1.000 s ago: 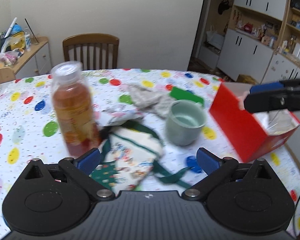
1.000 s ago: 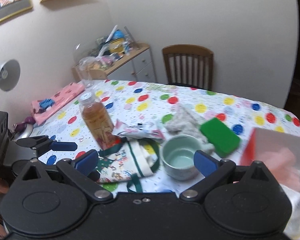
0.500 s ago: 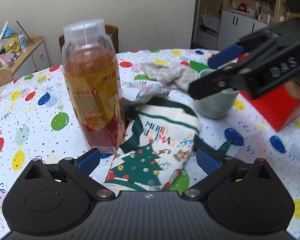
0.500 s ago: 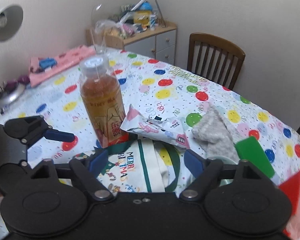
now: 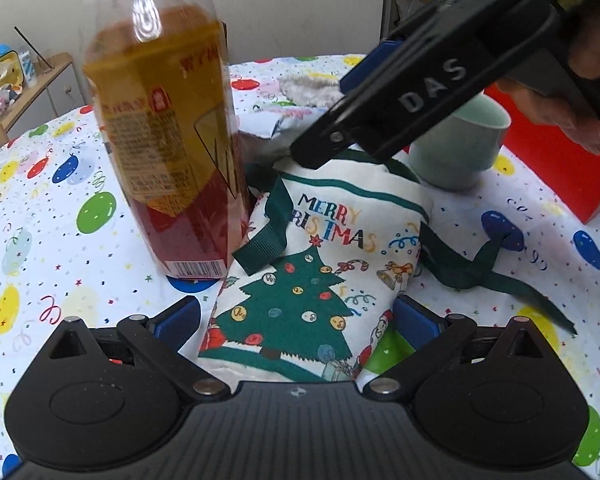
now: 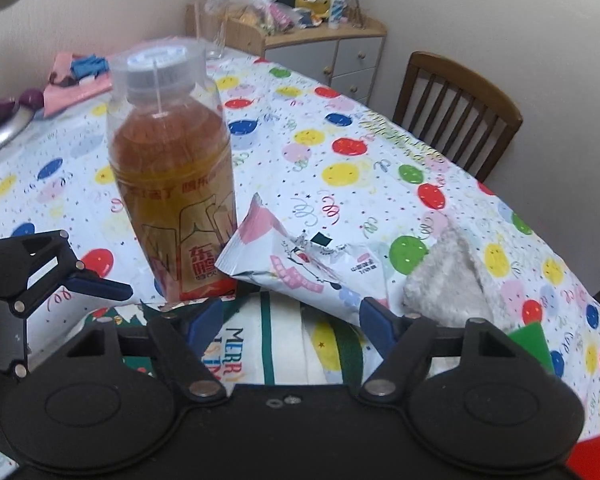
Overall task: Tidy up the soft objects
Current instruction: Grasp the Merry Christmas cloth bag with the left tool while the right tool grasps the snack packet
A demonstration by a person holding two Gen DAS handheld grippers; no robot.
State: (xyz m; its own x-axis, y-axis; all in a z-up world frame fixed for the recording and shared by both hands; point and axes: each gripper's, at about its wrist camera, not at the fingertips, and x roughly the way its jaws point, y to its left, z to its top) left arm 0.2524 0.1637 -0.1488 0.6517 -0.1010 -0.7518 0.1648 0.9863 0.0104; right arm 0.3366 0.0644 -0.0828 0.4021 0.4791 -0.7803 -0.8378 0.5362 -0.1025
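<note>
A white Christmas cloth bag (image 5: pixel 324 264) with green straps lies flat on the table. My left gripper (image 5: pixel 296 320) is open, its blue pads on either side of the bag's near end. My right gripper (image 6: pixel 288 316) is open and hangs over the bag's far end (image 6: pixel 284 348); it shows as a black arm (image 5: pixel 420 88) in the left wrist view. A grey fuzzy cloth (image 6: pixel 448 280) lies further right, and a soft snack packet (image 6: pixel 300 264) lies just beyond the bag.
A tea bottle (image 5: pixel 168 132) stands upright, touching the bag's left side. A pale green cup (image 5: pixel 460 148) and a red box (image 5: pixel 552 164) sit to the right. A green sponge (image 6: pixel 532 344) lies at the right. A wooden chair (image 6: pixel 456 116) stands behind the table.
Both grippers have moved down and in toward the Christmas bag. The left now straddles its near end; the right has come over its far end. Both stay open.
</note>
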